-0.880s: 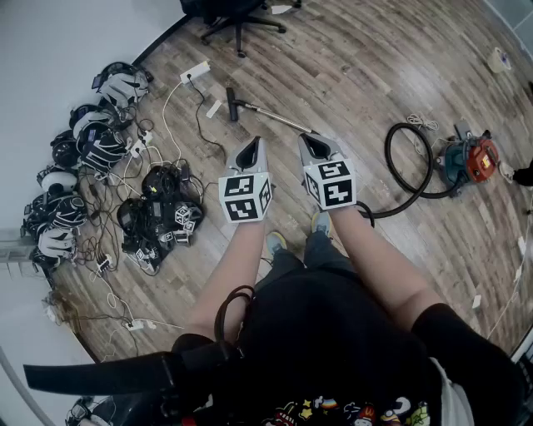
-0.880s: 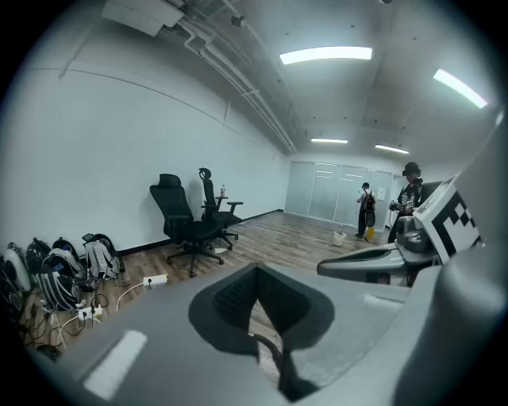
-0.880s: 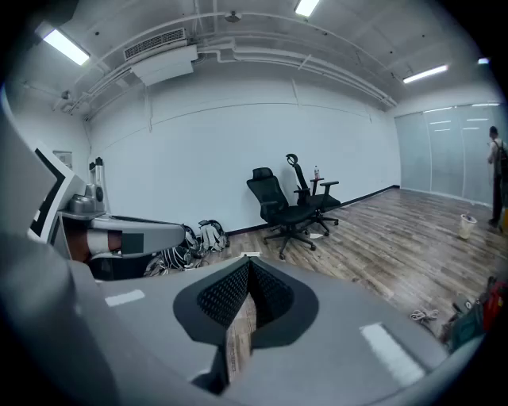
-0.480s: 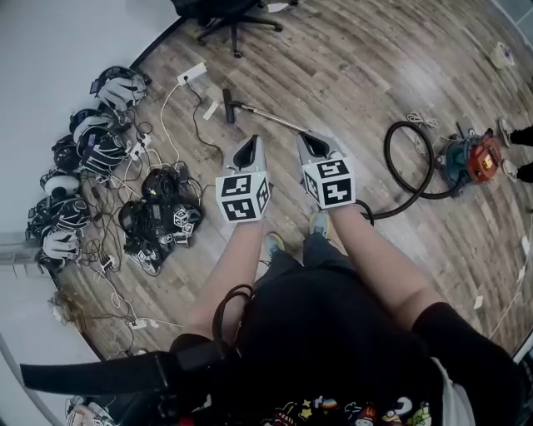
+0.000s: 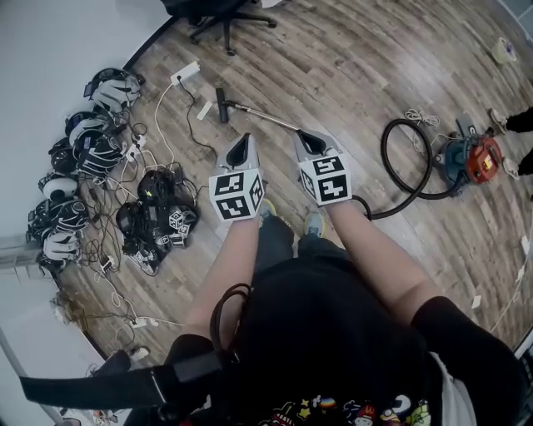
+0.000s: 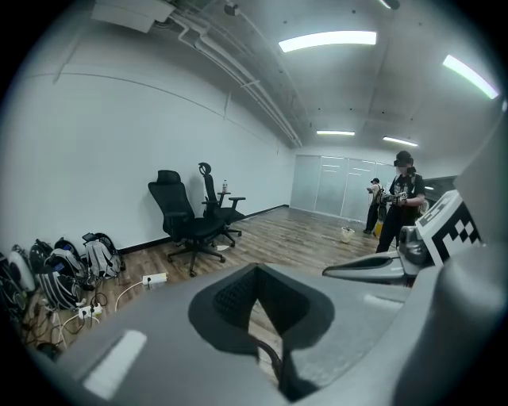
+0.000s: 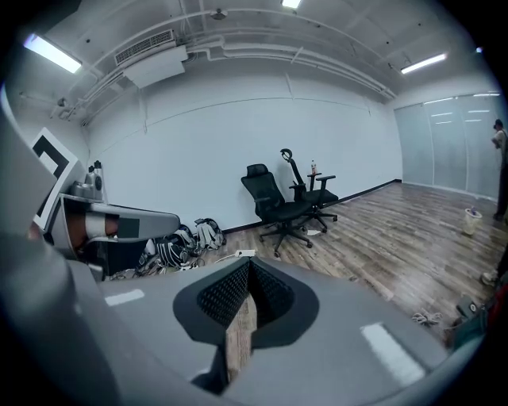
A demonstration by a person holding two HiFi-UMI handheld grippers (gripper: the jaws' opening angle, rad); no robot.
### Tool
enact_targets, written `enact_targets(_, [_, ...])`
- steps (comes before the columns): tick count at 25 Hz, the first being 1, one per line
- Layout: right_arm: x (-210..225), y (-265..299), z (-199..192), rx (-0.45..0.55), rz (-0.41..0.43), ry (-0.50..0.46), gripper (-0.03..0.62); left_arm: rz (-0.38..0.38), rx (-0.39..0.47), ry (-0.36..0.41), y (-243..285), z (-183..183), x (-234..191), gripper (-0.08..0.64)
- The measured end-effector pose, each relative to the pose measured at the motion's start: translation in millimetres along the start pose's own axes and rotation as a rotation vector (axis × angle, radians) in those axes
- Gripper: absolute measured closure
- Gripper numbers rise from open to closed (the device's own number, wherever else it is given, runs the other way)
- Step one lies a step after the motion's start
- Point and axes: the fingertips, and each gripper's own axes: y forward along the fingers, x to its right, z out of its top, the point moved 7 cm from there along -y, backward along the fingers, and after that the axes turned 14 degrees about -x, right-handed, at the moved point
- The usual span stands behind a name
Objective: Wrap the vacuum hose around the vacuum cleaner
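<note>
Only head view plainly shows vacuum cleaner.

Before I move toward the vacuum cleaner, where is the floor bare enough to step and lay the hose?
Bare wooden floor lies between the wand and the hose loop, up toward the office chair. More lies this side of the vacuum cleaner. Crowded: along the left wall, backpacks, cables and a power strip.
</note>
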Motion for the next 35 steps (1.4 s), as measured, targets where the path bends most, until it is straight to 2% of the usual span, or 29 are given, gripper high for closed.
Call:
enact_targets(5, [5, 30, 14, -0.018, -0.013, -0.005, 0.569, -0.009, 0.005, -0.016, 26, 12, -26, 0.56])
enact_targets(11, [8, 90, 42, -0.079, -0.046, -0.003, 0.569, -0.065, -0.017, -0.041, 84, 34, -79, 0.56])
enact_targets(16, [8, 151, 72, -0.145, -0.08, 0.03, 0.569, -0.132, -0.079, -0.061, 141, 54, -134, 0.56])
enact_targets(25, [27, 250, 99, -0.278, -0.173, 0.11, 0.569, -0.263, -0.206, -0.064, 244, 72, -217, 0.56])
enact_targets(31, [52, 298, 96, -0.345, -0.179, 0.072, 0.569, -0.304, -0.261, -0.084, 312, 68, -237, 0.56])
enact_targets(35, [75, 331, 75, -0.396, -0.134, 0.033, 0.569, -0.286, -0.318, -0.16, 355, 44, -237, 0.558])
